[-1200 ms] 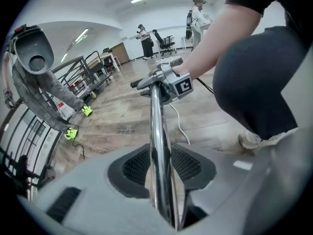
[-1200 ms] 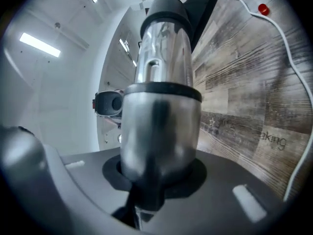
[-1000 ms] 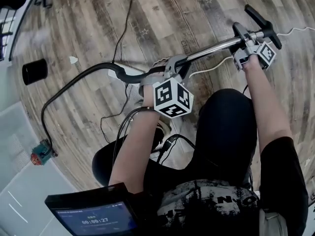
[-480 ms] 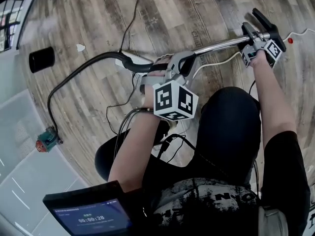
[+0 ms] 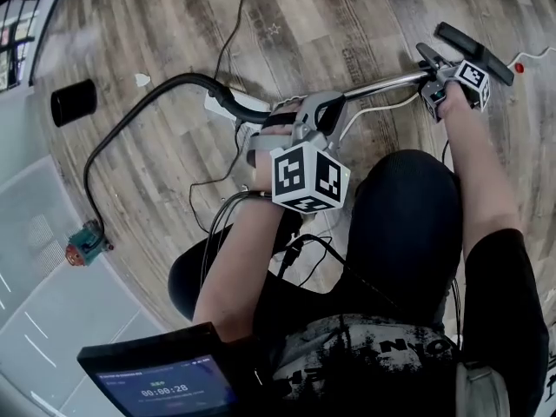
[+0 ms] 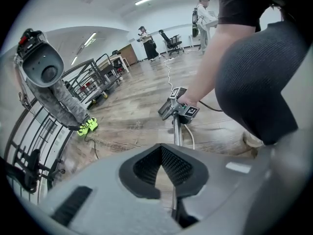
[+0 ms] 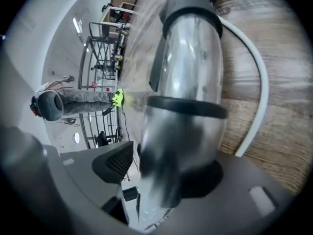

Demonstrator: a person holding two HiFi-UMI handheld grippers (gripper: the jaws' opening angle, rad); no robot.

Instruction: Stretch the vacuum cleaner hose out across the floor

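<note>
The vacuum's black hose [image 5: 130, 120] arcs over the wood floor from a small red and teal part [image 5: 82, 246] at the left up to the wand's handle [image 5: 306, 115]. My left gripper [image 5: 295, 129] sits on that handle, shut. In the left gripper view its pads [image 6: 164, 173] meet and the chrome tube [image 6: 176, 131] runs on beyond them. The tube [image 5: 382, 83] reaches right to the black floor head [image 5: 473, 49]. My right gripper [image 5: 439, 81] straddles the tube [image 7: 188, 72]. Its jaws have just been opening, and the left pad [image 7: 115, 163] stands off the metal.
A black cylinder [image 5: 71, 102] stands at the left. A white power strip [image 5: 228, 107] and thin cables lie under the hose. A white cord [image 7: 259, 82] curves past the tube. Metal racks [image 6: 93, 77] and standing people [image 6: 146, 40] are farther off. A screen [image 5: 165, 380] hangs at my chest.
The right gripper and the tube's far end have sunk toward the floor, with the floor head now lying flatter. The hose's arc has shifted up the picture. The left gripper stays on the handle.
</note>
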